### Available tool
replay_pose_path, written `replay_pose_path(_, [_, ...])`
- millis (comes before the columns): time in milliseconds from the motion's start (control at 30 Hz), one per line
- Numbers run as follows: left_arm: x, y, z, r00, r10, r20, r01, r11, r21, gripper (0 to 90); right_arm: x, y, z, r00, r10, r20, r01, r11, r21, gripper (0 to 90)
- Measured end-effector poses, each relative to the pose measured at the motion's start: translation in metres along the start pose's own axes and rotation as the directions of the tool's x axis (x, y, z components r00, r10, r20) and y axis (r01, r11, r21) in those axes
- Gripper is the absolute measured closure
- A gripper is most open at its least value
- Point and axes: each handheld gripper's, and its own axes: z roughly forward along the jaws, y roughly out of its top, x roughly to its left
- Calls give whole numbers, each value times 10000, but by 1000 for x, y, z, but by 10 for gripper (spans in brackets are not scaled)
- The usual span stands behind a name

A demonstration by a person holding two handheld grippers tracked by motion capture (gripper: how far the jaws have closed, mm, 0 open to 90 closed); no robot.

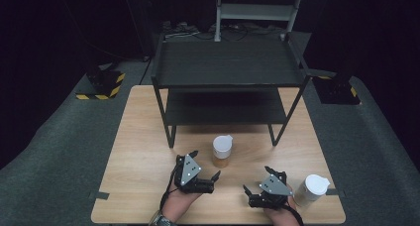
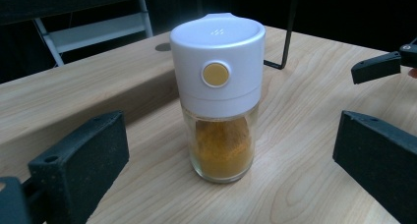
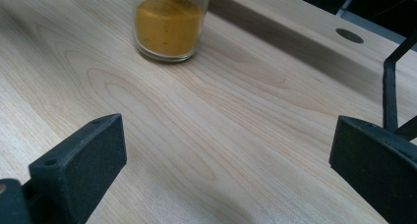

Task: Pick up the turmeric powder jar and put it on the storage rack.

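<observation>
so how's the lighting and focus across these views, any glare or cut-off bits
High view: table lit, surroundings near black, detail soft. Left gripper view: jar sharp, soft sheen on its white lid, near jaws a bit blurred. Right gripper view: jar cropped at the top edge, and a dark shadow band crosses the wood behind it.

black two-jaw grippers (image 1: 204,169) topped with screw-dotted grey three-cornered plates (image 1: 188,169), trailing black cables.

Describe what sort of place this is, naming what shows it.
Probably a recording studio or lab bench, not a kitchen: a wooden table ringed by black darkness, hazard-striped stand bases on grey floor, and a bare black shelf rack.
</observation>
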Motion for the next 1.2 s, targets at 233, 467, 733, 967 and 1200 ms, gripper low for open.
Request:
replay_pose_path(233, [1, 2, 10, 9999, 8, 122, -7, 10000, -55, 5, 0, 0, 0, 10000, 39, -3, -39, 10000, 3, 0])
replay_pose_path(467, [4, 5, 22, 9997, -142, 202, 144, 9998, -123, 5, 0, 0, 0, 10000, 24, -18, -24, 10000, -6, 0])
replay_pose_path(733, [7, 7, 36, 9994, -198, 299, 201, 9998, -94, 5, -1, 0, 0, 10000, 53, -33, -53, 10000, 0, 0])
replay_pose_path(967, [8, 9, 46, 9990, -239, 370, 240, 9997, -20, 5, -1, -1, -1, 10000, 71, -37, -71, 10000, -22, 0])
replay_pose_path(1200, [11, 10, 57, 9984, -344, 441, 341, 9994, 91, 5, -1, -1, -1, 10000, 86, -41, -86, 9999, -63, 0])
